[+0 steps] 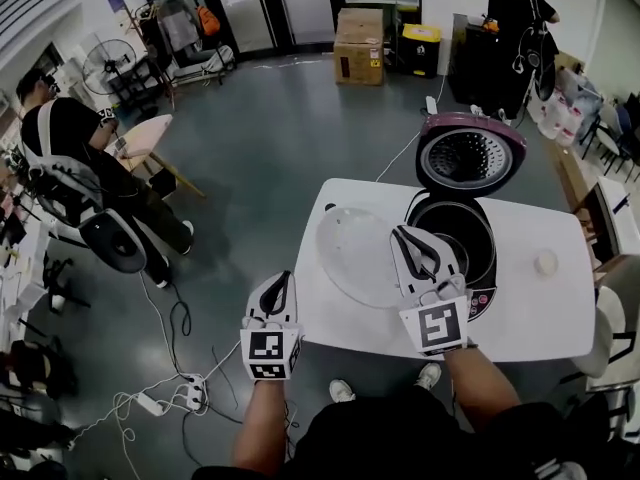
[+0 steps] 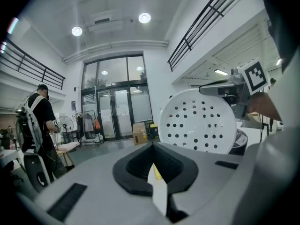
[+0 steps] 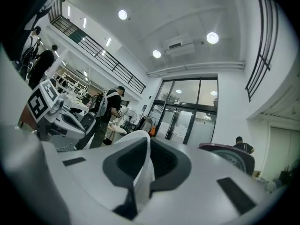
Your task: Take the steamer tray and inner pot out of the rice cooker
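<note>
- Jaws on the left gripper point(image 1: 280, 286) are pressed together with nothing between them. It hangs off the table's near-left corner, over bare floor.
- Below and left of it, cables point(image 1: 180, 388) trail across the floor. That's something to watch underfoot, though nothing blocks the arm itself.
- Steamer tray point(image 1: 352, 258) is out of the cooker! It's tilted above the left part of the white table point(image 1: 540, 313), perforated face turned toward the left gripper. I can't tell whether its lower edge touches the tabletop.
- Right gripper point(image 1: 408, 246) is clamped on the tray's rim at its right side, just left of the cooker's mouth.
- Rice cooker point(image 1: 488, 268) stands mid-table with its lid point(image 1: 470, 153) swung up on the far side, so the opening is free from above.
- Inner pot point(image 1: 455, 230) looks to be sitting in the body, so I'd call it roughly halfway: tray lifted, pot to come.
- Open tabletop left of the cooker should take the tray, but the left edge is close by.
- Far right, a small white object point(image 1: 545, 262) sits with bare surface around it, room enough for the pot.
</note>
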The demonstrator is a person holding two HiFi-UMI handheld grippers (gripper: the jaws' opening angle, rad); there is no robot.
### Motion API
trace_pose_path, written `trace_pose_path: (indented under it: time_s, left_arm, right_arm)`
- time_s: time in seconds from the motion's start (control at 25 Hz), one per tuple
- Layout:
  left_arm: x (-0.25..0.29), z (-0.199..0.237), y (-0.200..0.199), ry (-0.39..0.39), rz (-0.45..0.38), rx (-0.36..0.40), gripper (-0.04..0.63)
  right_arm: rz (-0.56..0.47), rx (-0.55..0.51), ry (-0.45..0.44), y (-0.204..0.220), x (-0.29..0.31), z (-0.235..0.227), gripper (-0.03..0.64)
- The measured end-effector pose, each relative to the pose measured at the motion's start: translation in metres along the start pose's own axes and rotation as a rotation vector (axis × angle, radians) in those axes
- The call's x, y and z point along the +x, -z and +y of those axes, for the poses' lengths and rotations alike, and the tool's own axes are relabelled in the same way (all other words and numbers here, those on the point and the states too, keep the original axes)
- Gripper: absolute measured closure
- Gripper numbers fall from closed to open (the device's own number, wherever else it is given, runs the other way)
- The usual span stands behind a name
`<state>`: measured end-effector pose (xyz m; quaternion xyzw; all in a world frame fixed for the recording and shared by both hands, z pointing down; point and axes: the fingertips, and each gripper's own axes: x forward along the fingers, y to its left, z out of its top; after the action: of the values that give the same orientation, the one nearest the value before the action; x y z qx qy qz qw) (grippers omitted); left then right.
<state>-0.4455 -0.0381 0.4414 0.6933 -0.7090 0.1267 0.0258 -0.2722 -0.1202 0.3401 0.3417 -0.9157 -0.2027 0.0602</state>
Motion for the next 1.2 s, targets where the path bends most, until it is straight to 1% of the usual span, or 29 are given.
trace_pose_path:
  time_s: [0.16,0.28,0.4,0.48,0.72,0.92,1.04,1.2]
  left_arm:
    - [-0.021,0.032,0.031,-0.004,0.024,-0.006,0.597]
    - [-0.024,0.044,0.046,-0.003,0.029,-0.018,0.597]
    - [-0.037,0.057,0.055,0.031,0.005,-0.035,0.597]
    - [-0.043,0.062,0.063,0.046,0.004,-0.041,0.597]
    - [-0.041,0.068,0.095,0.057,0.043,-0.069,0.597]
    - [-0.041,0.066,0.122,0.072,0.092,-0.077,0.597]
    - [-0.040,0.063,0.134,0.088,0.113,-0.080,0.597]
    - [-0.040,0.062,0.148,0.093,0.132,-0.090,0.597]
  right_arm:
    - [0.048,0.012,-0.029,0.015,0.017,0.052,0.596]
    - [0.085,0.025,-0.049,0.034,0.031,0.076,0.597]
    - [0.113,0.024,-0.061,0.046,0.041,0.105,0.597]
    - [0.123,0.020,-0.070,0.058,0.047,0.121,0.597]
    - [0.222,0.102,-0.109,0.116,0.061,0.151,0.597]
    - [0.275,0.159,-0.123,0.155,0.065,0.173,0.597]
    - [0.311,0.235,-0.106,0.178,0.065,0.179,0.597]
    - [0.337,0.324,-0.029,0.205,0.063,0.176,0.595]
